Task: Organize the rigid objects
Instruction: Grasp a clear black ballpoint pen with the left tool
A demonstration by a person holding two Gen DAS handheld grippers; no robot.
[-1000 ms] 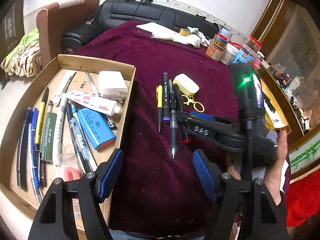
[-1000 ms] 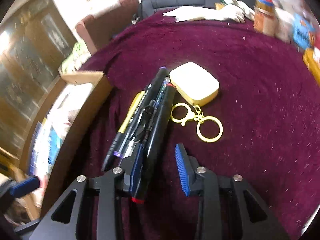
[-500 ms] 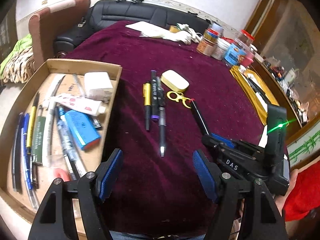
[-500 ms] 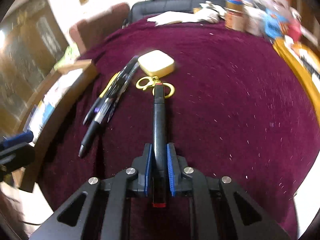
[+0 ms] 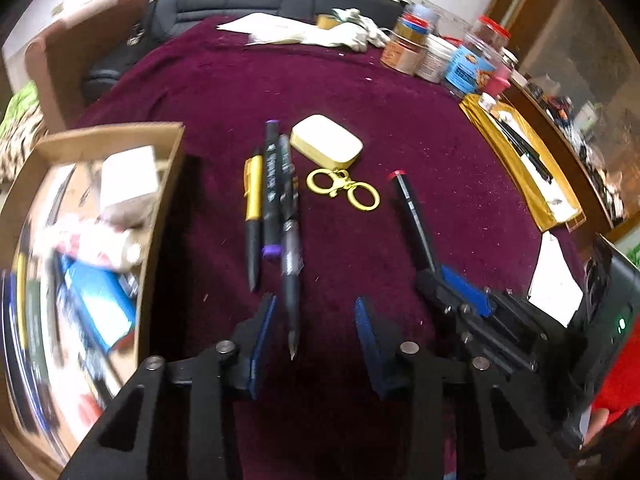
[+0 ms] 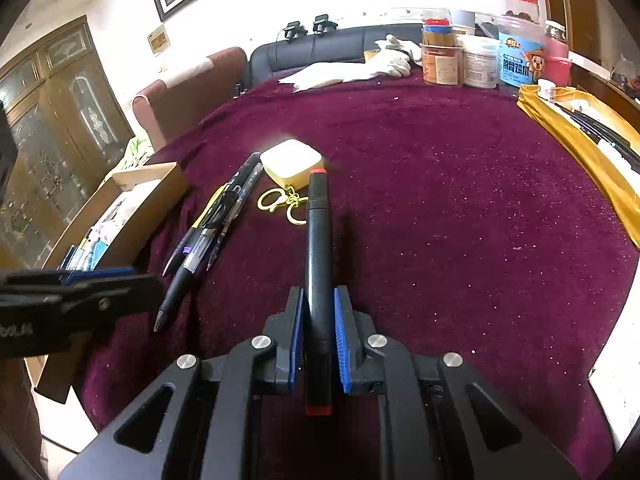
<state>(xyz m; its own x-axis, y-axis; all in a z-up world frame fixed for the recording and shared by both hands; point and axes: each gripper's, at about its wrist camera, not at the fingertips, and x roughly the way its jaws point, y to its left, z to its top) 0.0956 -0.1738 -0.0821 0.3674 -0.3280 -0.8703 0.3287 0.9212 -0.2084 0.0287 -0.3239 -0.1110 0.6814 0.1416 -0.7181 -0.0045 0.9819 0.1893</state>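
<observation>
The right gripper [image 6: 319,336] is clamped on a black marker [image 6: 319,248], its blue pads pressing both sides of the barrel near the rear end; the marker points straight ahead along the fingers, red-capped at both ends, with its far tip raised over the maroon tablecloth [image 6: 460,208] just beside a cream case [image 6: 291,162] and its gold key rings [image 6: 280,202]. The left gripper [image 5: 316,344] has its jaws partly apart and closing, with the tip of a black gel pen [image 5: 290,272] lying between the 2 fingers; the pads are not yet touching it. That pen lies on the cloth in a tight bundle with a yellow pen [image 5: 253,216] and a purple-tipped marker [image 5: 270,188], all 3 roughly parallel, just left of the case. Further left, a cardboard box [image 5: 160,216] holds more pens, a white block and a blue item, too blurred to tell apart further.
</observation>
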